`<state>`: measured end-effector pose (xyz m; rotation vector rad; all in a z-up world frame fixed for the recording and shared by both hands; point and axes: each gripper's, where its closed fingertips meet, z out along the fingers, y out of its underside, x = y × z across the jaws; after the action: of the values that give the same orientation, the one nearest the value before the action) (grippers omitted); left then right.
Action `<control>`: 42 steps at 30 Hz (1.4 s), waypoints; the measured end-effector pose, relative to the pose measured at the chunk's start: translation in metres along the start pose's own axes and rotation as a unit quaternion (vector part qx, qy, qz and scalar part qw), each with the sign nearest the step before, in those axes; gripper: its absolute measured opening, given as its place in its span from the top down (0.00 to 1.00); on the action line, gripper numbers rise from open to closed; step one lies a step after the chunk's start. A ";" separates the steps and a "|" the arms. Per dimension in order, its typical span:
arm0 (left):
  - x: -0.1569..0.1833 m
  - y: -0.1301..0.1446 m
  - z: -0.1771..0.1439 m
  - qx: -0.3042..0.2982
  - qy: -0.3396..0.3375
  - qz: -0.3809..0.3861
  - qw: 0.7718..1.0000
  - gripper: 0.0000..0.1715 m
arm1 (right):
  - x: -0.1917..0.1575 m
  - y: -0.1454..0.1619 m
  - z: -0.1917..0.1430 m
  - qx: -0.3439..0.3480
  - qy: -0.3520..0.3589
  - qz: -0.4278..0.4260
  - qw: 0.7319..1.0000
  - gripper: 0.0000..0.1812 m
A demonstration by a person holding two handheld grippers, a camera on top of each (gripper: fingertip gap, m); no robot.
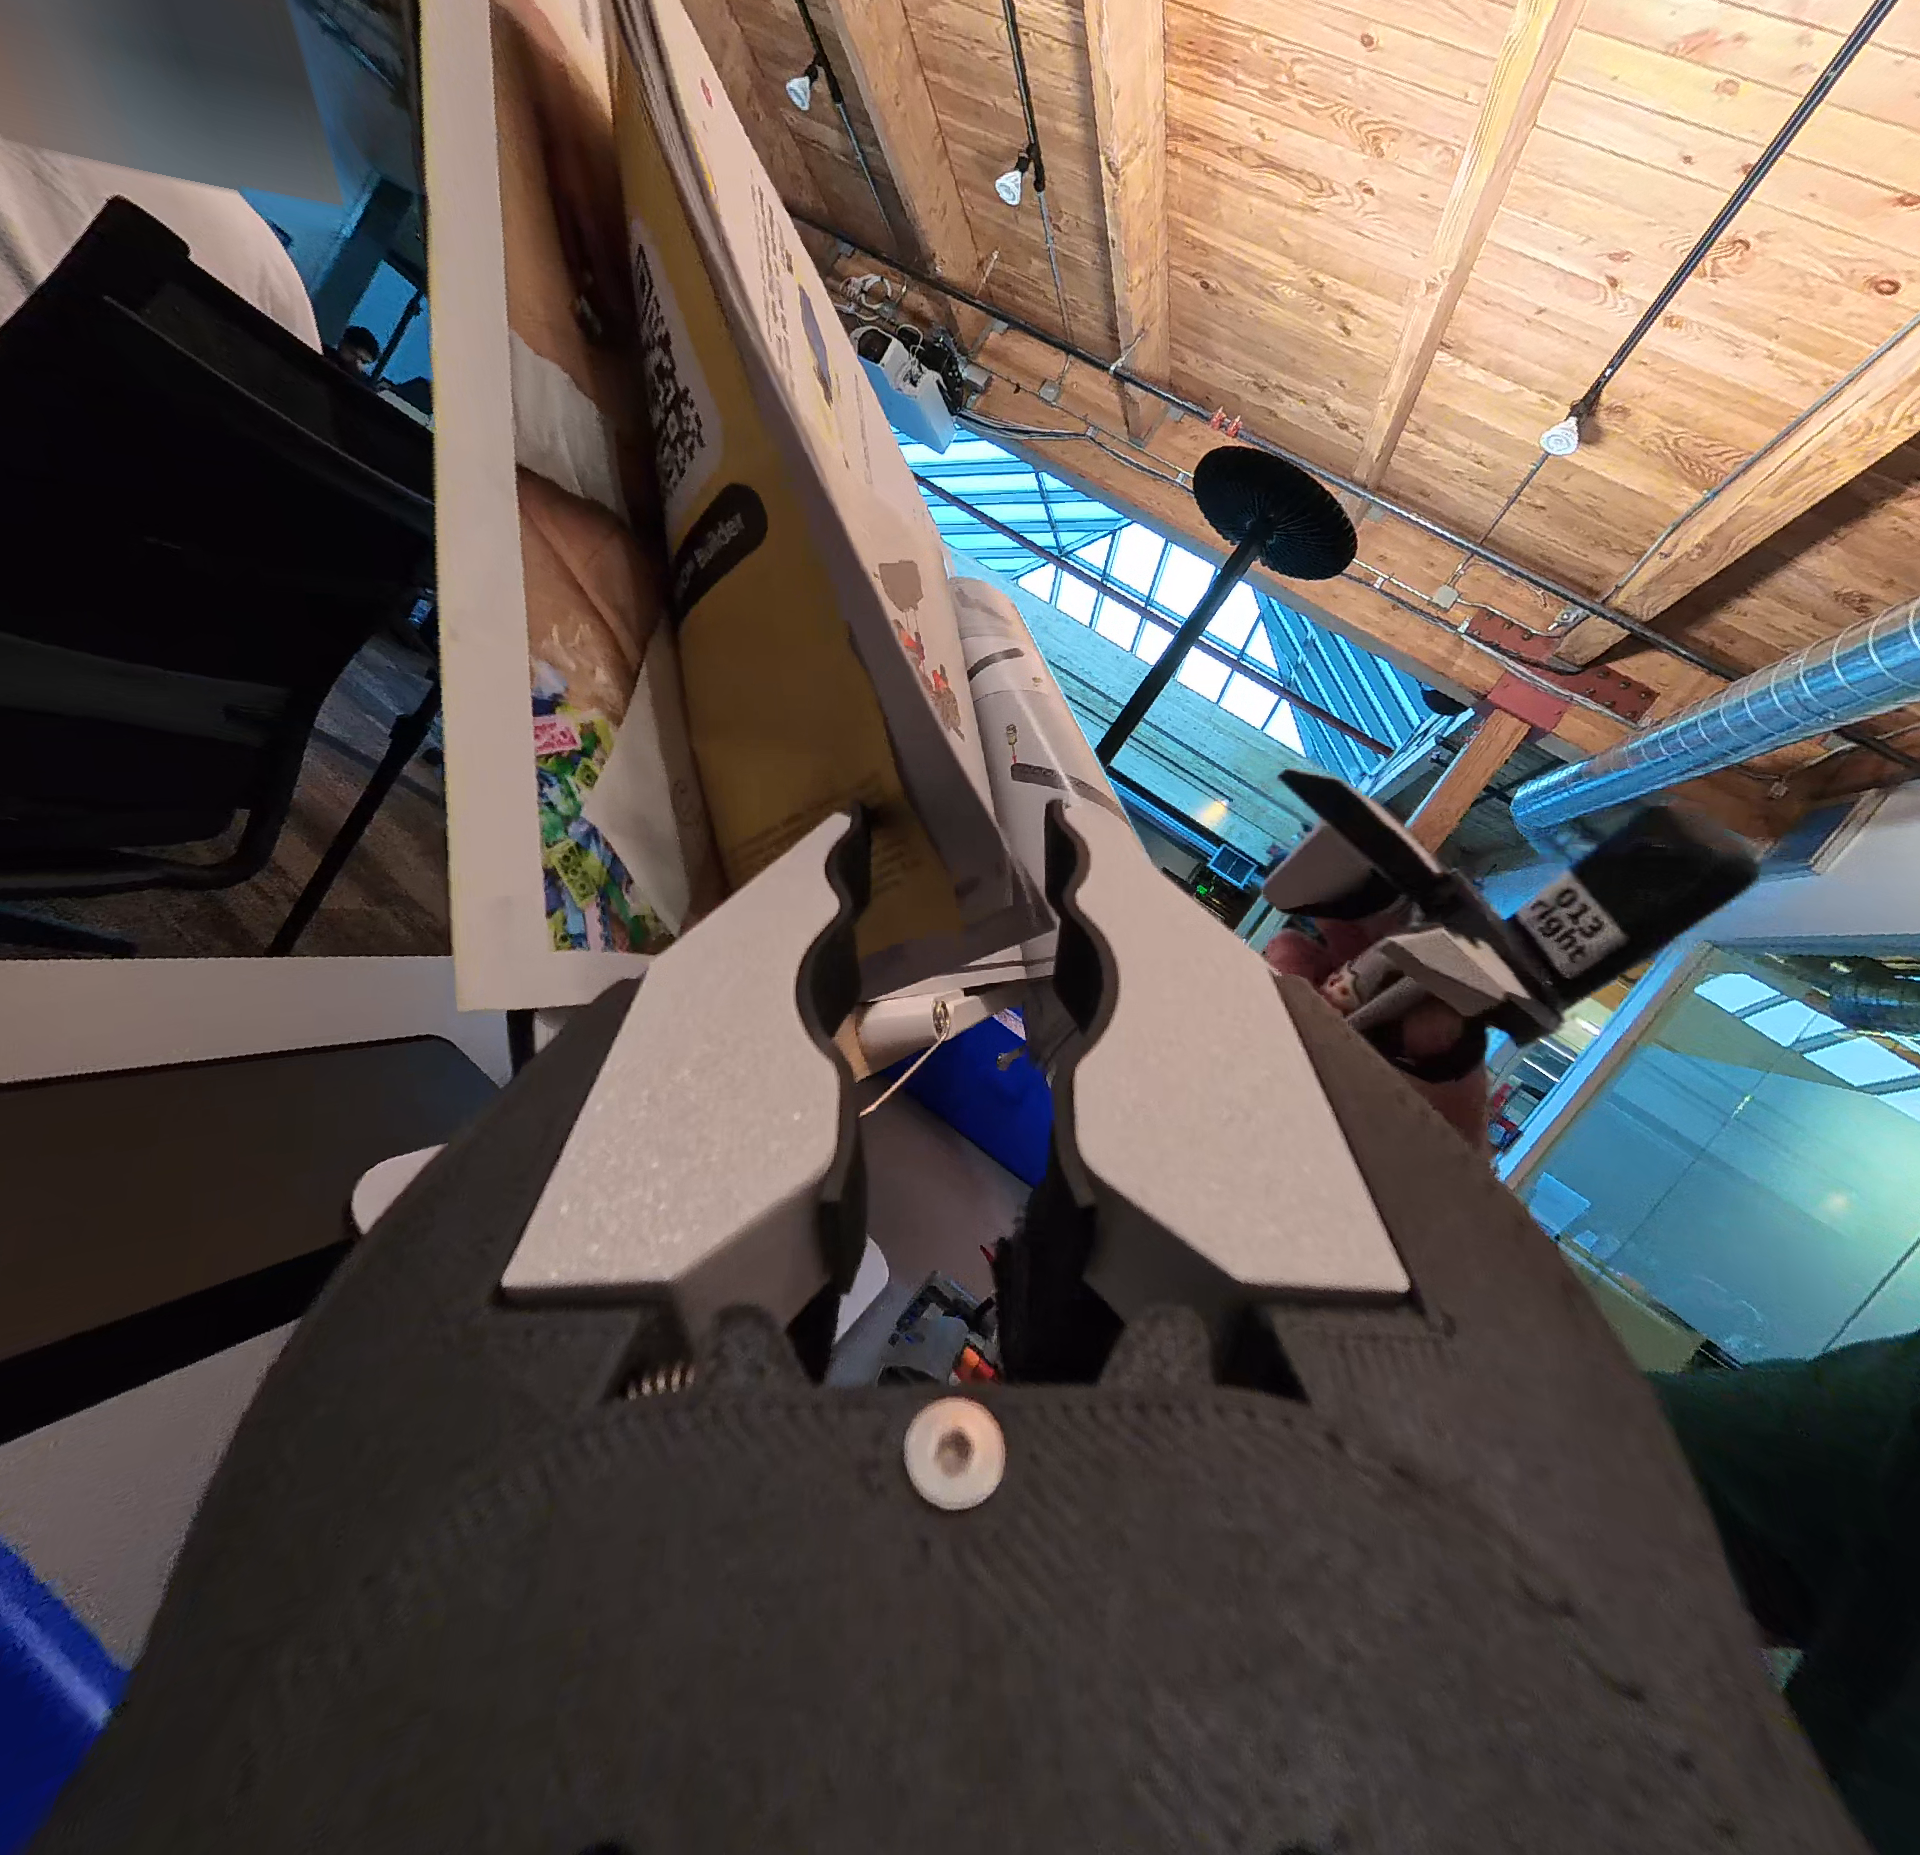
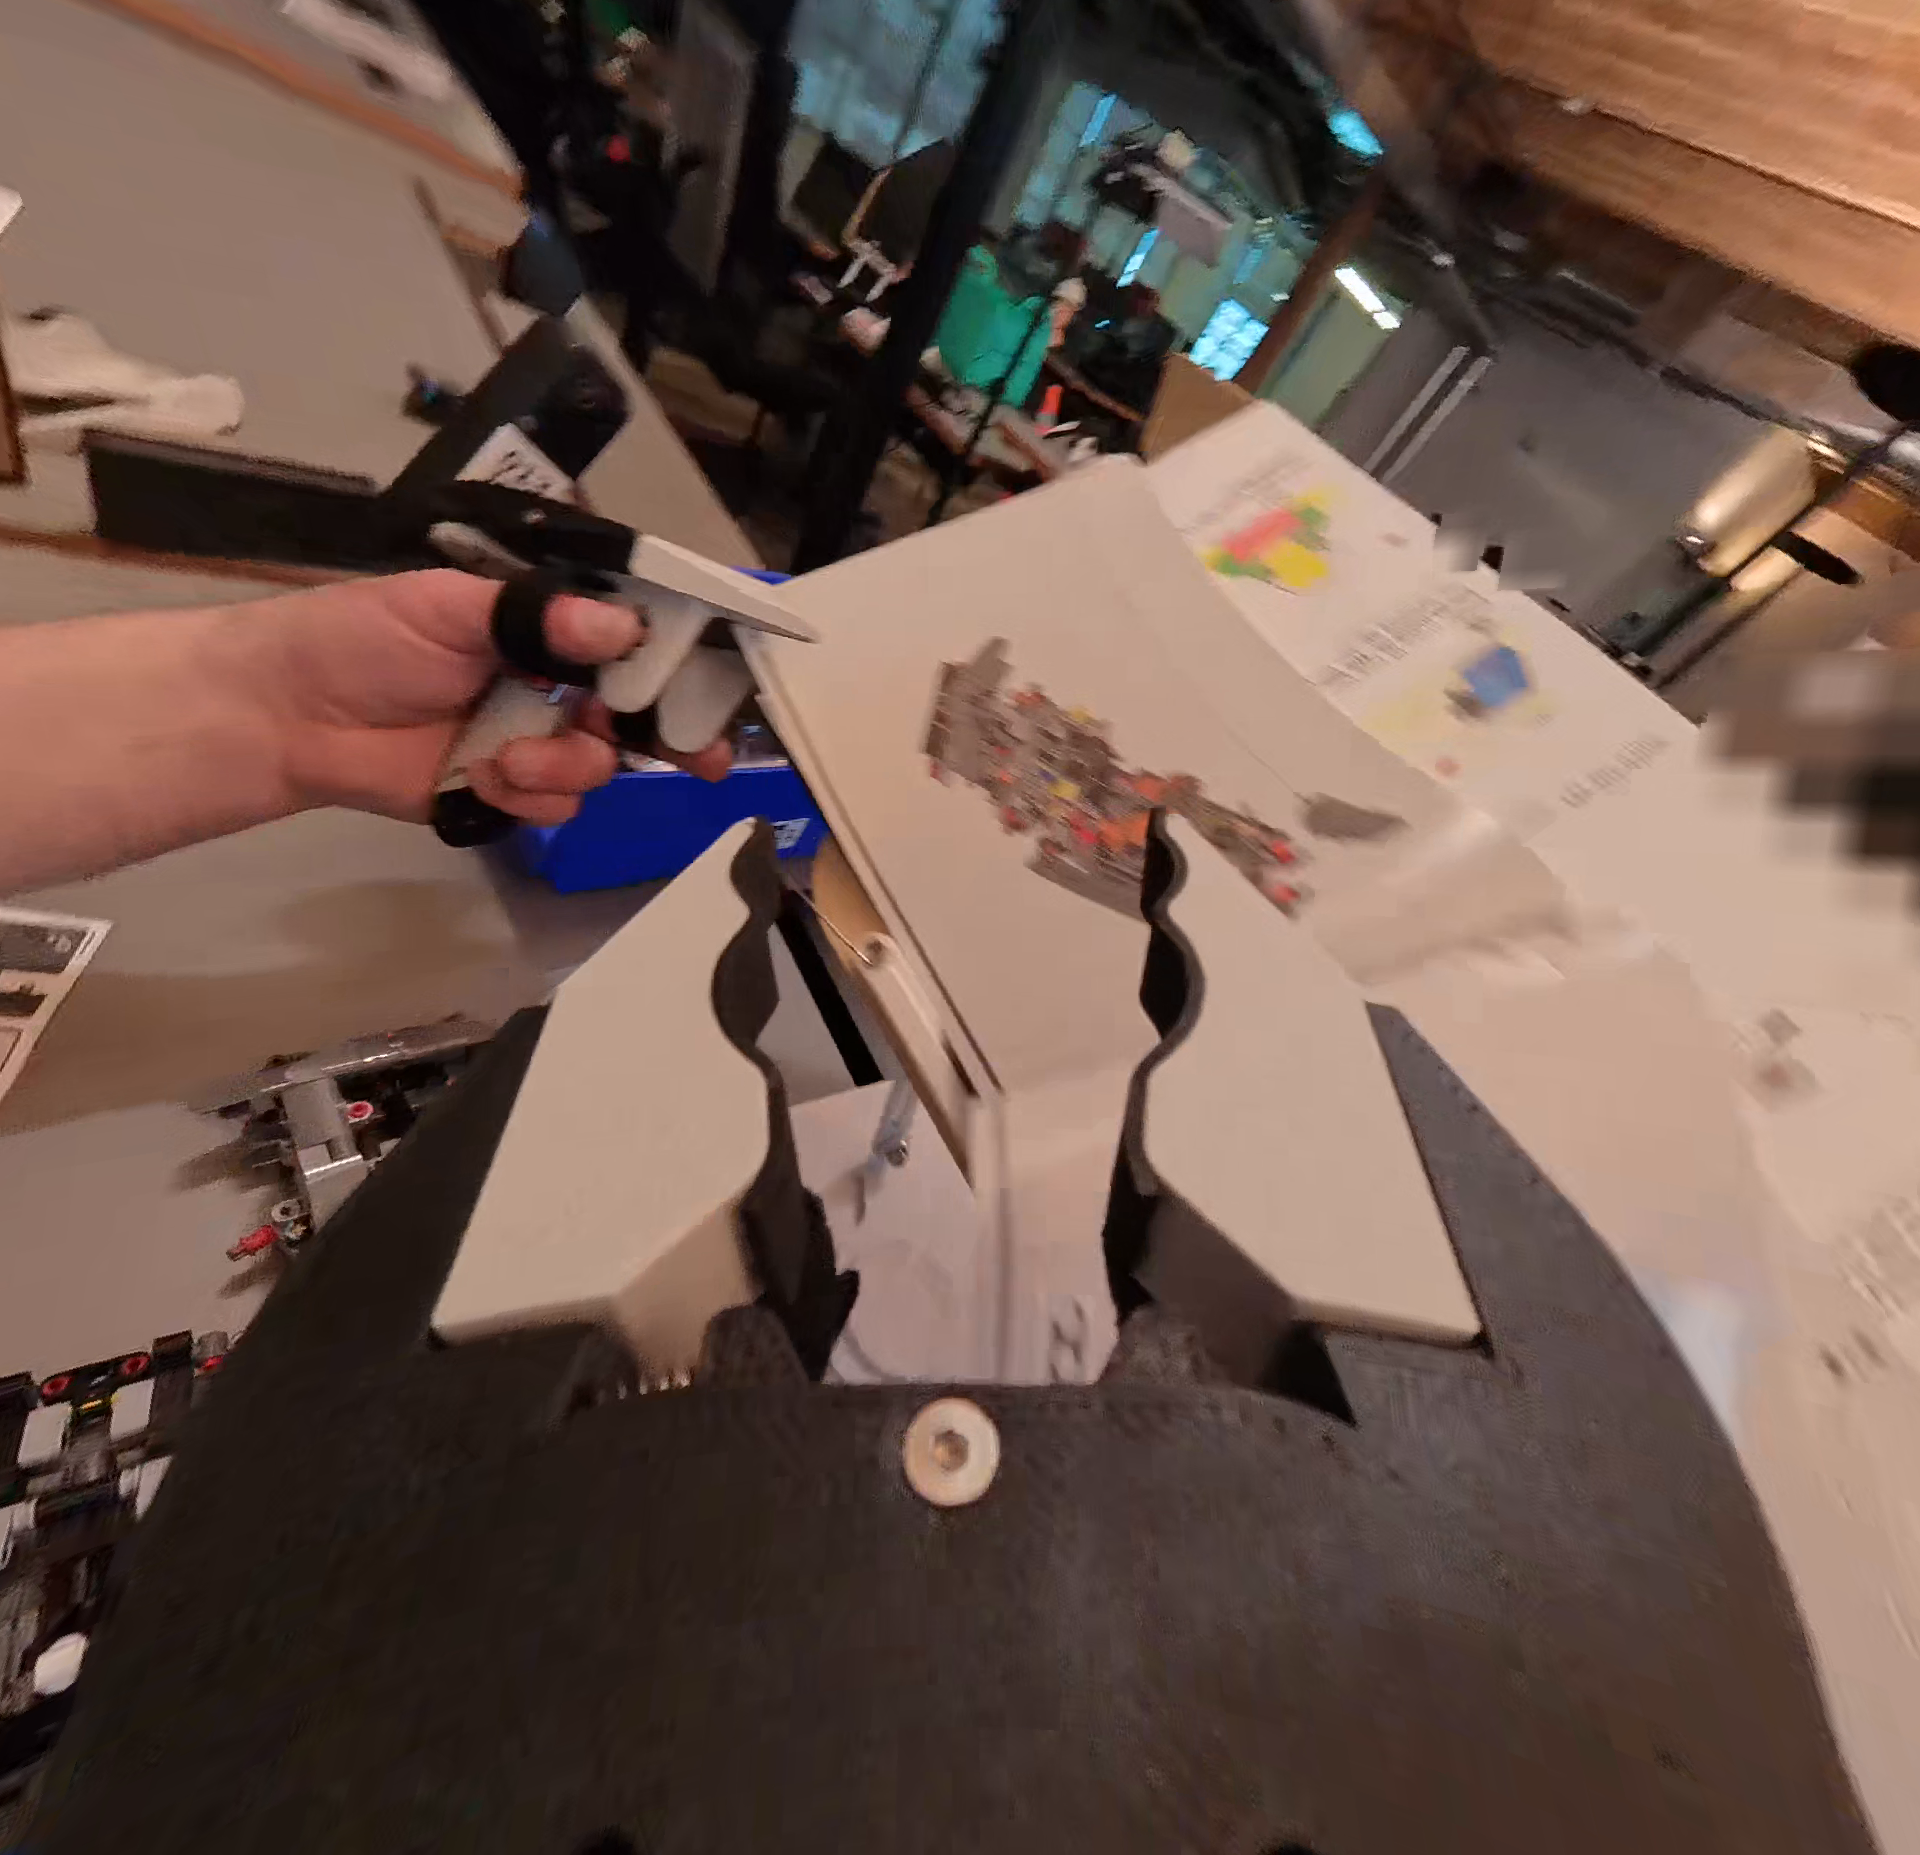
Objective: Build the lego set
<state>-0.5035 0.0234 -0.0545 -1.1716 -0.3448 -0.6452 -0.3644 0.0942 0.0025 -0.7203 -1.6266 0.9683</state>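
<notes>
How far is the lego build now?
Partly done: a half-built lego assembly lies on the table. In hand: the left gripper lifts pages of the instruction booklet; the right gripper is open and empty. Most building remains.

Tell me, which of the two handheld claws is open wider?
The right gripper: its fingers stand far apart in front of the booklet. The left gripper shows a narrower gap, with the booklet's pages in it.
</notes>
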 end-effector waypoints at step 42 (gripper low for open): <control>0.019 -0.004 0.005 0.016 0.056 -0.030 0.998 0.78 | -0.061 0.013 0.143 -0.088 -0.144 0.017 0.985 0.99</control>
<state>-0.4913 0.0216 -0.0392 -1.0927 -0.2946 -0.7516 -0.4876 0.0159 -0.0535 -0.7542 -1.9781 0.9960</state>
